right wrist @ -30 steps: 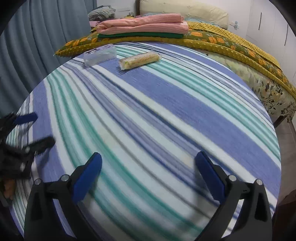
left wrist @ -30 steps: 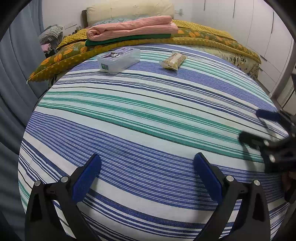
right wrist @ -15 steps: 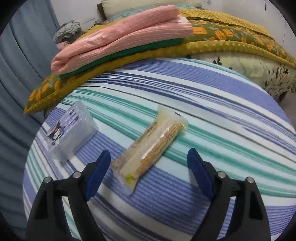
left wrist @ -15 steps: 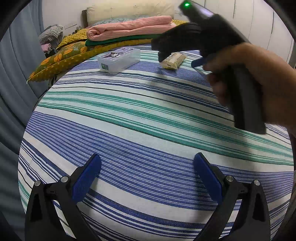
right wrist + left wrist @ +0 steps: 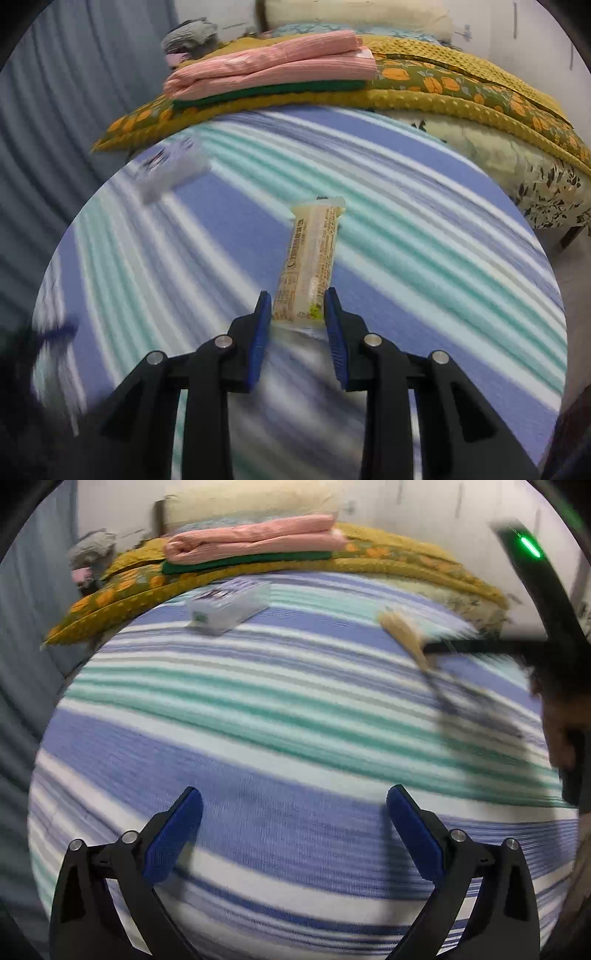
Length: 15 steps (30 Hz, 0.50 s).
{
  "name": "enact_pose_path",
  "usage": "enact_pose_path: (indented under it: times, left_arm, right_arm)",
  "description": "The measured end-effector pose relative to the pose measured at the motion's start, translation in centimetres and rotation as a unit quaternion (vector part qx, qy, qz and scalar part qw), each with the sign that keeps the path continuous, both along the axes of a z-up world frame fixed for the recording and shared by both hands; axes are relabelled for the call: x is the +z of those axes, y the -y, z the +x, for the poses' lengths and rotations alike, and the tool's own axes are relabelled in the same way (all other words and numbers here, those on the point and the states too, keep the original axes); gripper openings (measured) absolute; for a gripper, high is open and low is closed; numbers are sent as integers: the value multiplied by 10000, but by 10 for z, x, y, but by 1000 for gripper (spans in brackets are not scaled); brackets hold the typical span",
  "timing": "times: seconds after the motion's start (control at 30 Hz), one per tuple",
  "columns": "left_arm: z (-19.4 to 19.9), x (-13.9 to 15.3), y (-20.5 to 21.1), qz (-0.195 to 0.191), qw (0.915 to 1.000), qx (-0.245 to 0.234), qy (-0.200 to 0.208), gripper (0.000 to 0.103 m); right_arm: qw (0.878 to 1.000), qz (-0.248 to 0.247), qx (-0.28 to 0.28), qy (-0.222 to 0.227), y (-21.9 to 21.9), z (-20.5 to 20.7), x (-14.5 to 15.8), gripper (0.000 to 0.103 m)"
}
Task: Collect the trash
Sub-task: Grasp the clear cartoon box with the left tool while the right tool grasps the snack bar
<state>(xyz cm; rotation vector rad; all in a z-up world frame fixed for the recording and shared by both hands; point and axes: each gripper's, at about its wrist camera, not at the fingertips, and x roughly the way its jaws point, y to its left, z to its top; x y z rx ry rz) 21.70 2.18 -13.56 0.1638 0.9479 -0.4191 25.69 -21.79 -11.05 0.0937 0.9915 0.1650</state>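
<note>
A long yellowish snack wrapper is held by its near end between the blue pads of my right gripper, which is shut on it, over the striped bedspread. In the left wrist view the wrapper hangs blurred at the upper right, with the right gripper's black body beside it. My left gripper is open and empty low over the bedspread.
A clear plastic box lies on the bedspread at the far left; it is blurred in the right wrist view. Folded pink and green cloths lie on a yellow quilt at the bed's head. Grey curtains hang on the left.
My right gripper has closed on the wrapper's near end and the wrapper now points straight ahead of it. The left gripper has shifted a little; both views are motion-blurred.
</note>
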Motion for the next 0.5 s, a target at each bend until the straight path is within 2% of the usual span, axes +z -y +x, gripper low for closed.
enact_pose_path:
  times: [0.07,0.2,0.37,0.43,0.47,0.5]
  left_arm:
    - [22,5,-9,1,9999,108,47,99]
    - [94,9,-27,-130,9988,379,288,99]
    - [168,3,-22,-110,9998,123,136,99]
    - [194,3,-18,54,9996,170,200,99]
    - [203,3,-17,143,9993,242,254,99]
    - [213,3,-14,127,9993,227,271,99]
  right_arm:
    - [9998,49,169,-16,6,-29,1,29]
    - [9991,248,337,-30,10,-76,-1,29]
    - [9983,360,449,30,2,-111,-2,29]
    - [9982,406,433,39,3,-116,-4,29]
    - [9982,440,400,51,4,-117,-4,31]
    - [9983,460,363,73,6,-115,-4,43]
